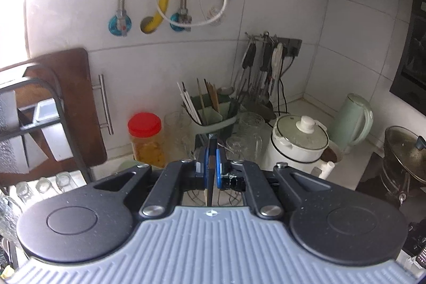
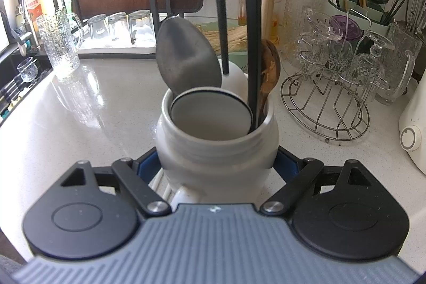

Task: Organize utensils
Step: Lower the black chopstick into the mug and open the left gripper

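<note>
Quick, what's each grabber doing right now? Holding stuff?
Left gripper: shut on a thin dark utensil handle.
Right gripper: shut on the white crock of utensils.

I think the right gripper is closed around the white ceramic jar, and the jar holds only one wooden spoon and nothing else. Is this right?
Not quite. The right gripper is closed around the white ceramic jar, but the wooden spoon is not alone in it. The right wrist view also shows a large metal spoon, a round white utensil and a black handle standing in the jar.
</note>
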Motion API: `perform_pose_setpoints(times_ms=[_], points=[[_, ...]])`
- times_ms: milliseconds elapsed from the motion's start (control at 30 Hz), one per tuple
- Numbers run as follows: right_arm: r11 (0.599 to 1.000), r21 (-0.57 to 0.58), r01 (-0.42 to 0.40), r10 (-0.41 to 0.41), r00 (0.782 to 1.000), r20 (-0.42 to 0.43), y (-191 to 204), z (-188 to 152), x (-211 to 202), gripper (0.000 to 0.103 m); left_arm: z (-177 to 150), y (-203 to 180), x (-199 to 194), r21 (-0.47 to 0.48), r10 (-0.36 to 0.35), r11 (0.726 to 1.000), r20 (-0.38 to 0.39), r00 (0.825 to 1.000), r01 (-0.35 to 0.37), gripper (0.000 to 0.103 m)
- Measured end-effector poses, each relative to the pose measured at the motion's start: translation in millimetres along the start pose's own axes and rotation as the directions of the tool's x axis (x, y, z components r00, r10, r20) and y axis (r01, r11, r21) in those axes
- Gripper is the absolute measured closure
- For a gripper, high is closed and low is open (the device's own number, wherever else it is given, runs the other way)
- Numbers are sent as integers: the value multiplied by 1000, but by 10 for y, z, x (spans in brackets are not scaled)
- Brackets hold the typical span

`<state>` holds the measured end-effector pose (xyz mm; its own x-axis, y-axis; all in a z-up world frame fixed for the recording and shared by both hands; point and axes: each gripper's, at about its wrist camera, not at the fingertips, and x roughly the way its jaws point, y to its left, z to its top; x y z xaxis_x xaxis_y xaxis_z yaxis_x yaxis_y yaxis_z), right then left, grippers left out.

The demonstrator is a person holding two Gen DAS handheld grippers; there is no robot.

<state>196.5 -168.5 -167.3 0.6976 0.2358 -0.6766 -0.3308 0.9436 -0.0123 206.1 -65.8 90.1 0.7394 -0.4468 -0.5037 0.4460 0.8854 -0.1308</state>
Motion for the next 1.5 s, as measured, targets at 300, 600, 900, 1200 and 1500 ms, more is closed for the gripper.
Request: perform_pose_setpoints(times_ms=[300,600,900,1200,1500], points=[[1000,0,-1,1,1000,2,-1,-1,-1,12,-200,175,460,-70,-60,996,-177,982,48,97],[1000,0,-1,1,1000,3,0,4,-4,12,-253,359,892,-93,-108,993,-385,916,77,97],[1000,-2,-1,1,1000,3,-3,21,1,12,-396,381,1130,-135,-152,986,-481,864,98,97],[1000,0,-1,1,1000,6,-1,17,-2,12,-417,428,1139,-164,-156,982,-457,876,89,96],[1000,2,-1,1,1000,8,-5,23,1,12,-428,483,888,-198,-105,979,-338,935,39,72]])
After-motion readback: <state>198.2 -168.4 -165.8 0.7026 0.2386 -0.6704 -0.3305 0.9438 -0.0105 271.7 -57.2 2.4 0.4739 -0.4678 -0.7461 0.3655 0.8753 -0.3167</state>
